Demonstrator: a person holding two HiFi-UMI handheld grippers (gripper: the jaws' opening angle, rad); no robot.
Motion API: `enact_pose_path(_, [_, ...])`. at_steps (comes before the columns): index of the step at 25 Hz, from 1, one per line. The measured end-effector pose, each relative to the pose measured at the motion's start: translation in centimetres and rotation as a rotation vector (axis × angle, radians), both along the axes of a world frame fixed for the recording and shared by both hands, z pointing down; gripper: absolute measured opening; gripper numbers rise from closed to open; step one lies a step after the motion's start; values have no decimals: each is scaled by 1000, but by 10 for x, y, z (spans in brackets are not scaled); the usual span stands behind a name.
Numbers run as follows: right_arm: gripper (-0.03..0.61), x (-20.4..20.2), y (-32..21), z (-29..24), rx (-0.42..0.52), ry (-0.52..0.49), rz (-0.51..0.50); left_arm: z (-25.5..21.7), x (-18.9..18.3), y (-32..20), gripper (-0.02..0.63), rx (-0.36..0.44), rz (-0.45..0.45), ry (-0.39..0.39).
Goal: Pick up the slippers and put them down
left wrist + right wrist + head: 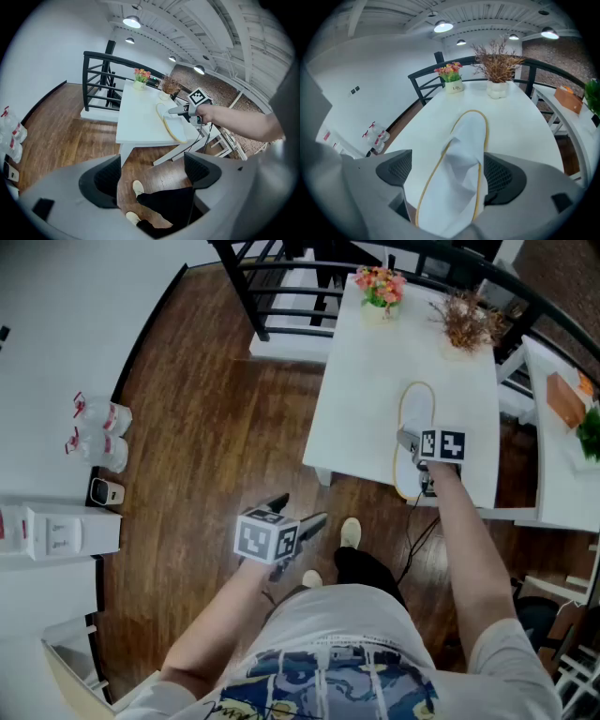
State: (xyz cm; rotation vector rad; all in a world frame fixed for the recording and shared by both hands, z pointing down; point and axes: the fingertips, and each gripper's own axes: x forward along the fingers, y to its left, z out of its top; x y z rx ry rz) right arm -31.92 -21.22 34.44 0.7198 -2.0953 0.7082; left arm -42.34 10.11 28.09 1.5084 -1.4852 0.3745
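Right hand-held gripper (pixel 452 176) is spread wide around the white slipper (pixel 464 150) lying on the surface (pixel 520 122); left hand-held gripper (pixel 152 173) gapes empty above the floor (pixel 65 126).

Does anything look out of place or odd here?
A lone white slipper lies on the white table with a flower pot. Its upper is creased, and it sits between the right gripper's open jaws. No second slipper shows.

Left gripper (pixel 302 514) hung low near the torso, its 2 jaws apart; right arm (pixel 469 540) was extended far, right gripper (pixel 413 463) jaws apart.
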Motion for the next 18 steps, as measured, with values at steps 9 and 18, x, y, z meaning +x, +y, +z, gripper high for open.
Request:
enact_pose_path(9, [495,-9,-49,68,-41,165,-4,12,28,-43,423,-36,43,33])
enact_pose_path(18, [469,-13,-55,73,26,232,-12,13,36,-54,423,-41,45,43])
